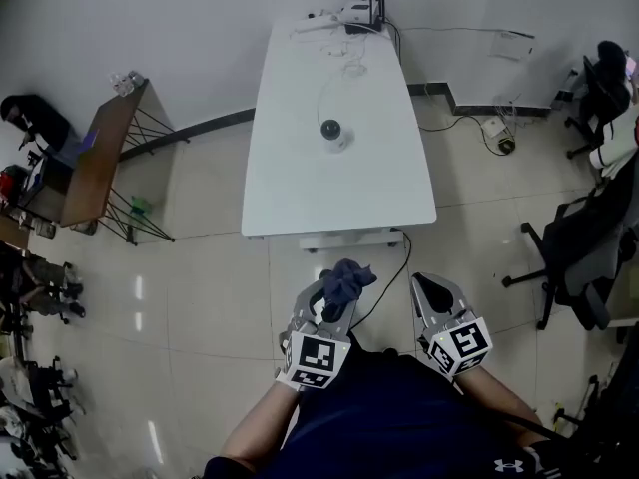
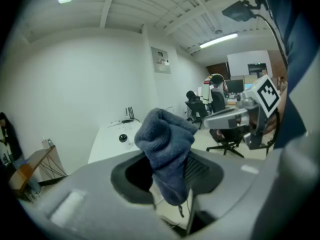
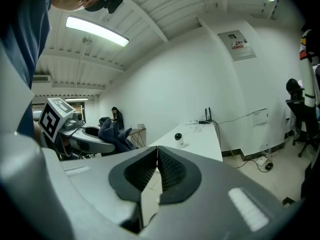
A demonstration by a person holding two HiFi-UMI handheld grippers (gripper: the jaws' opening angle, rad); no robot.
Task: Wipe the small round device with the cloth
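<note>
White counter (image 1: pixel 300 188) on tiled floor (image 1: pixel 180 297); small round device (image 1: pixel 332 131) stands mid-counter, router (image 1: pixel 361 13) at far end. Left tongs (image 1: pixel 329 293) grip blue cloth (image 1: pixel 347 275); right tongs (image 1: pixel 431 287) closed, empty, both short of counter edge.

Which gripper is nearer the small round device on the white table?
Left. The left gripper, holding the cloth, sits straight before the device; the right gripper is further aside.

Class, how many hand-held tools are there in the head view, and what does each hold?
2. The left tool, short of the white table, is shut on a dark blue cloth; the right tool, beside it, is shut and empty.
</note>
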